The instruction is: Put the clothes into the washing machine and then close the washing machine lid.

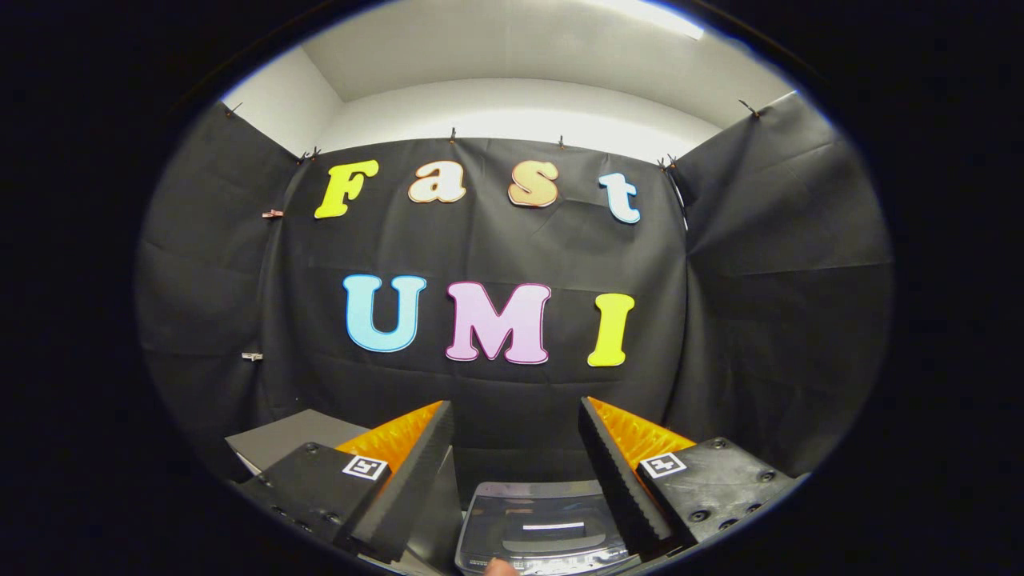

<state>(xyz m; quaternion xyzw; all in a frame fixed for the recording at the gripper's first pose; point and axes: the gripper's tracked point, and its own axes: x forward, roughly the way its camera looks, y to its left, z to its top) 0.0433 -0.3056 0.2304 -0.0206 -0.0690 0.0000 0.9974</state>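
The gripper [516,472] is held level and pointed at the booth's back wall, its two fingers [416,480] spread wide apart with nothing between them; no cloth or other object is gripped. Such a high, forward-facing pose with open jaws is judged to suit an approach or a pause rather than a grasp, since nothing lies within reach of the pads.

Low down in the gap between the fingers, just below and ahead of them, the washing machine [544,532] is seen from above, its glossy translucent lid [548,520] reflecting a strip of light. Whether the lid lies fully shut cannot be told from this angle. A small pale shape at the machine's near edge [500,566] may be a fingertip, but it is too small to be sure.

No clothes are to be made out. To the left, beyond the left finger, a flat grey panel [280,440] is seen. Farther off, the black cloth wall [760,280] is hung by clips, with a white ceiling [520,48] above.
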